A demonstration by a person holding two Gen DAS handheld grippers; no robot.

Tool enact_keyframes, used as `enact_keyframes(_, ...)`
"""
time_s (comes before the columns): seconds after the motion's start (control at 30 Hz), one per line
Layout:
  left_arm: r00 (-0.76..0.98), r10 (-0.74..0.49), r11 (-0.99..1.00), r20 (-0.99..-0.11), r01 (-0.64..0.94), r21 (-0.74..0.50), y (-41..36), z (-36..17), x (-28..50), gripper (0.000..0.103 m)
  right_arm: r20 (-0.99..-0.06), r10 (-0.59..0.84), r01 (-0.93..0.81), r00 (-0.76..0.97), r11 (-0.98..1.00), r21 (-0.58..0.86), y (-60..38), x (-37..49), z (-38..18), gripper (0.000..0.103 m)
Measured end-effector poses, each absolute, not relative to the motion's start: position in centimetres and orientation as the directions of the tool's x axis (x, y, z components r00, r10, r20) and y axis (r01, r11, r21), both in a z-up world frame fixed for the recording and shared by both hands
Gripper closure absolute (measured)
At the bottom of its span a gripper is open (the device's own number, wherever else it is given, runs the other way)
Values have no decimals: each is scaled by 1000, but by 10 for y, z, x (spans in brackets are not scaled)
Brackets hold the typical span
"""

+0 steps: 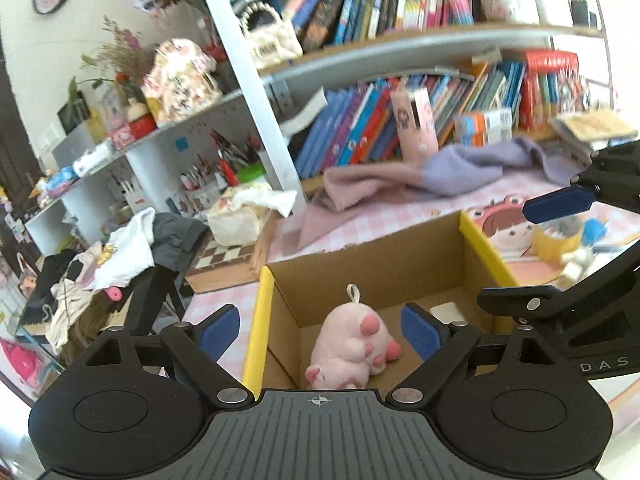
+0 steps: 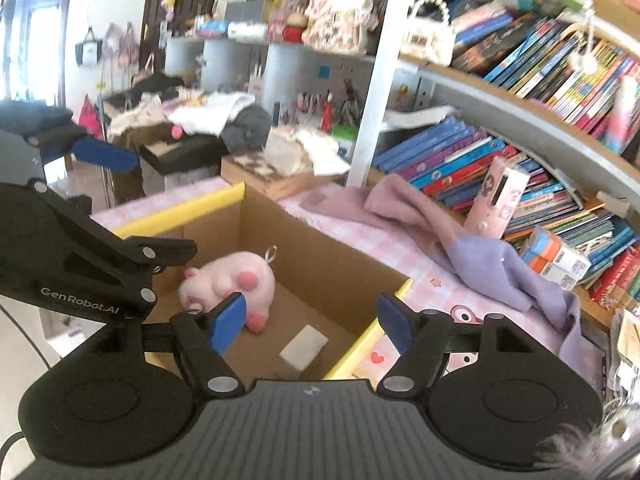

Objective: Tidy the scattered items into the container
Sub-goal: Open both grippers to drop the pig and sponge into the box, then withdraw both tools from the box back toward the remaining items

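Note:
A cardboard box (image 1: 368, 256) with yellow-taped rims sits on the pink checked table; it also shows in the right wrist view (image 2: 320, 248). A pink plush pig (image 1: 352, 344) lies on the box floor, also seen in the right wrist view (image 2: 236, 280). A small white pad (image 2: 304, 346) lies beside it, partly seen in the left wrist view (image 1: 446, 312). My left gripper (image 1: 320, 328) is open and empty, above the box over the pig. My right gripper (image 2: 312, 322) is open and empty, above the box's near right corner.
A pink and lilac cloth (image 2: 460, 240) lies on the table behind the box. A pink case (image 2: 498, 200) stands against shelved books (image 2: 460, 156). A yellow cup (image 1: 556, 240) and small toys sit right of the box. A chair piled with clothes (image 1: 132, 248) stands left.

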State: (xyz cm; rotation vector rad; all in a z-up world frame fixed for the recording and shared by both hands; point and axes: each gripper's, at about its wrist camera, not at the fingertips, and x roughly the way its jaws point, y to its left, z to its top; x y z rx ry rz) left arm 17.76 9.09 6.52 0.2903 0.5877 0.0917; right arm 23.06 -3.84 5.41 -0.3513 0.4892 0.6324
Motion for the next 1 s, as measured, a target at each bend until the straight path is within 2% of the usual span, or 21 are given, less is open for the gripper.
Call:
enact_keyframes(0.2, 846, 150, 970, -511, -25, 244, 85, 75, 134, 12, -484, 484, -619, 729, 768, -165, -54, 184, 67, 29)
enact_keyframes(0.5, 852, 126, 982, -508, -36, 183, 82, 75, 80, 10, -470, 451, -575, 758, 803, -157, -71, 127, 66, 28)
enact_keyframes(0.73, 840, 96, 994, -534, -50, 101, 79, 64, 47, 7, -505, 402, -525, 764, 842, -125, -82, 94, 50, 27)
enact_keyframes(1.0, 775, 114, 993, -622, -106, 50, 71, 26, 12, 7, -575, 341, -474, 744, 876, -93, -91, 63, 16, 27)
